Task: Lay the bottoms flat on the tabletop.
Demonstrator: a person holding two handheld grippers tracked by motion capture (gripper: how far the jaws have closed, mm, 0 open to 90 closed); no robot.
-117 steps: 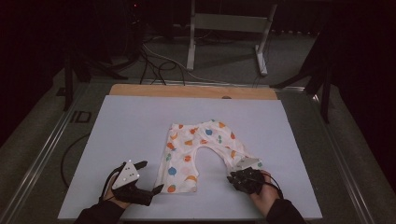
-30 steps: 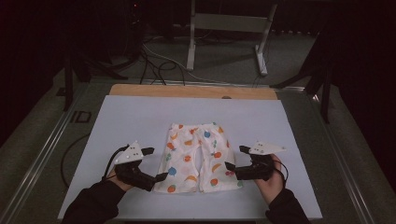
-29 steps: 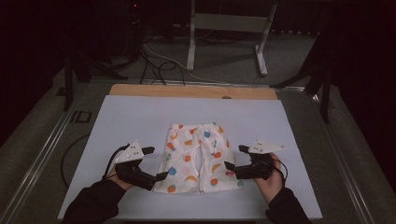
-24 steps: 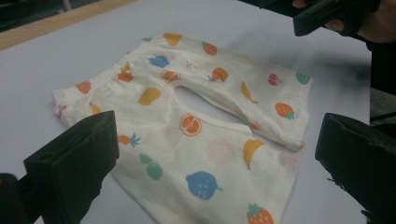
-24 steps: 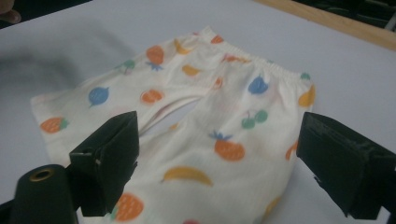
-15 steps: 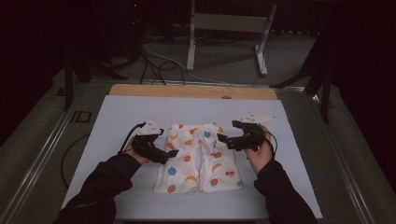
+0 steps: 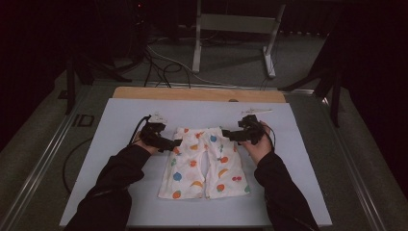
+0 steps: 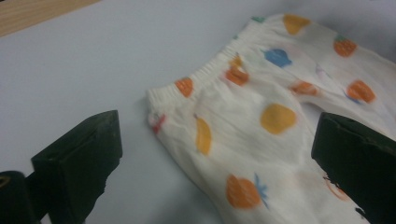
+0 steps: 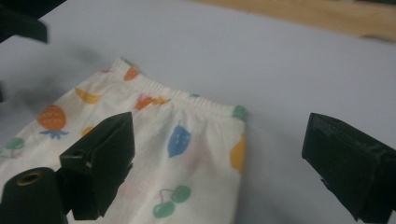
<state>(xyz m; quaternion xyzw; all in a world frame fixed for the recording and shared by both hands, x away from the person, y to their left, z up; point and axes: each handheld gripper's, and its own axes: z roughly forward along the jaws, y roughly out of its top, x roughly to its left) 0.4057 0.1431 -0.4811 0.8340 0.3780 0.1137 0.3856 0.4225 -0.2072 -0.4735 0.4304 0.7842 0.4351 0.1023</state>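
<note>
Small white baby trousers (image 7: 204, 163) with a fruit print lie flat on the white mat (image 7: 120, 120), waistband toward the far side, both legs together pointing at the person. My left gripper (image 7: 174, 143) is open at the waistband's left corner (image 8: 156, 100), jaws wide on either side of it. My right gripper (image 7: 227, 135) is open at the waistband's right corner (image 9: 238, 114), with the cloth (image 9: 187, 154) between its spread jaws. Neither holds anything.
The mat lies on a wooden table whose far edge (image 7: 192, 94) shows bare. A metal stand (image 7: 235, 33) and cables (image 7: 159, 62) are on the floor beyond. Metal rails (image 7: 43, 159) run along the table's sides.
Both grippers have moved from the trouser hems near the person up to the waistband corners. Earlier the spread legs were brought together.
</note>
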